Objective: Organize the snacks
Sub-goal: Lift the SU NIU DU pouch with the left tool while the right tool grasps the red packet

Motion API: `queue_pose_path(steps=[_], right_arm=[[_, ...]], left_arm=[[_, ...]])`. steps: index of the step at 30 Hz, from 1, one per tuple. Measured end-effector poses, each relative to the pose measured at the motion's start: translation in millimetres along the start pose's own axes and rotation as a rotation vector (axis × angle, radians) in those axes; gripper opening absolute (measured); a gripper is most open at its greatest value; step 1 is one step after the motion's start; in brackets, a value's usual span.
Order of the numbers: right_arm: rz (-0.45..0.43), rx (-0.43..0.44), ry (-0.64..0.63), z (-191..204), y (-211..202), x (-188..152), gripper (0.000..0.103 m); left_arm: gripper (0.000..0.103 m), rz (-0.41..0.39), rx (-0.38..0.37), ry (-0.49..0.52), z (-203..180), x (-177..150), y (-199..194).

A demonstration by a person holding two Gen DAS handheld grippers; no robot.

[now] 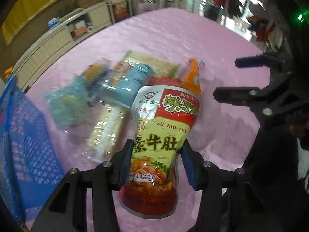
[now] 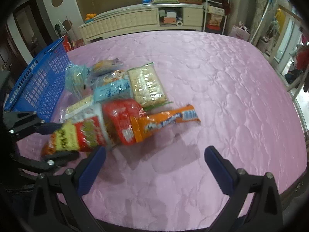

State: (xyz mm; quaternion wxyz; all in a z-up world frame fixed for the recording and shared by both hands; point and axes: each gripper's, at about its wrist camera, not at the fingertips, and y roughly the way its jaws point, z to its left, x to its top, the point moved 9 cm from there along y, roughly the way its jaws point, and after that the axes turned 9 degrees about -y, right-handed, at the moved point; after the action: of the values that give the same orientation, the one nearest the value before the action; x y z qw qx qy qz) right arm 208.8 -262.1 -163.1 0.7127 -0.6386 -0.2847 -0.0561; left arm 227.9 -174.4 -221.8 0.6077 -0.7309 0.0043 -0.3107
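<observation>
Left gripper (image 1: 155,164) pinches the red-and-yellow snack pouch (image 1: 162,135) across its middle, lifting it clear of the pink quilted bed (image 2: 212,77), likely bound for the blue basket (image 2: 38,85) beside the snack pile. Right gripper (image 2: 154,166) hangs spread and empty on the pile's side away from the basket, leaving the orange packet (image 2: 164,121) and cracker pack (image 2: 146,85) untouched.

Black tool (image 1: 157,160) frames, blue pads (image 2: 219,169), silver screws

Left claw (image 1: 156,160) clamped, tilted downward; right claw (image 2: 154,166) gapes wide (nothing between its pads).
</observation>
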Motion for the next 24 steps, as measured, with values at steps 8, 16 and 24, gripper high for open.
queue_pose_path(steps=[8,16,24], right_arm=[[0.052,0.075,-0.190,30.0,22.4,25.4,0.103],[0.192,0.077,-0.350,44.8,75.9,31.0,0.095],[0.250,0.103,-0.424,56.8,98.5,28.4,0.087]], left_arm=[[0.046,-0.044,0.070,-0.143,28.0,-4.8,-11.0],[0.046,-0.036,0.132,-0.228,48.5,-10.7,-5.2],[0.046,-0.026,0.132,-0.241,50.7,-15.7,1.7]])
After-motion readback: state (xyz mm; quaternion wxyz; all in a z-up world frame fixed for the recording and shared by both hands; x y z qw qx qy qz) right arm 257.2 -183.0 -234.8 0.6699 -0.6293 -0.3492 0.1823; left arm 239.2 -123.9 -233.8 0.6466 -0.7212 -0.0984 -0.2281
